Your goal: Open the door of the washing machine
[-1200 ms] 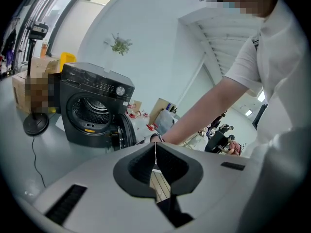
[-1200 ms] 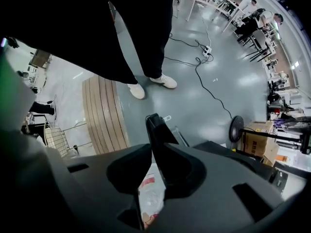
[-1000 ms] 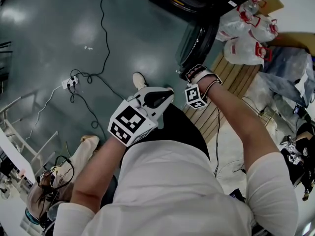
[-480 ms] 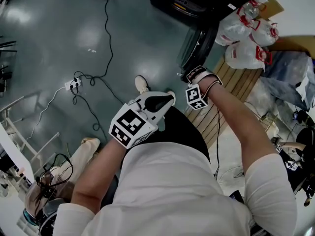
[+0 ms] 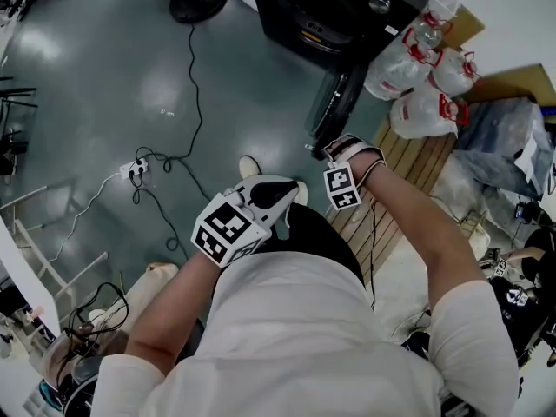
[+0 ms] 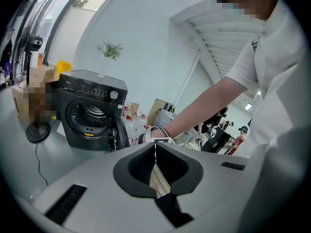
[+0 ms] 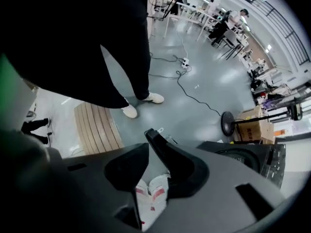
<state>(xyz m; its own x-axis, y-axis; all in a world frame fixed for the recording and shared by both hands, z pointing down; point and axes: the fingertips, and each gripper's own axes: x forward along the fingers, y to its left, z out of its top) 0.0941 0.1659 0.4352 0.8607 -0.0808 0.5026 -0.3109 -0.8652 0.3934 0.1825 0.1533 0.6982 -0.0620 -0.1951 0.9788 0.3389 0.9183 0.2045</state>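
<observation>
Washing machine: top and back are cut off by the head view's upper edge. In the right gripper view it is partly covered by the gripper's housing. Panel lettering is too small to be read.
Door: shown edge-on only; its glass face is not seen.
Right gripper: the jaws, just opened wider, are covered in the head view by the hand and marker cube. In its own view the door's edge is seen between them. Contact with the dark pad beside it cannot be told.
Fan stand: base only in the head view.
Plastic bags: contents cannot be made out.
Desks: too small for detail.
</observation>
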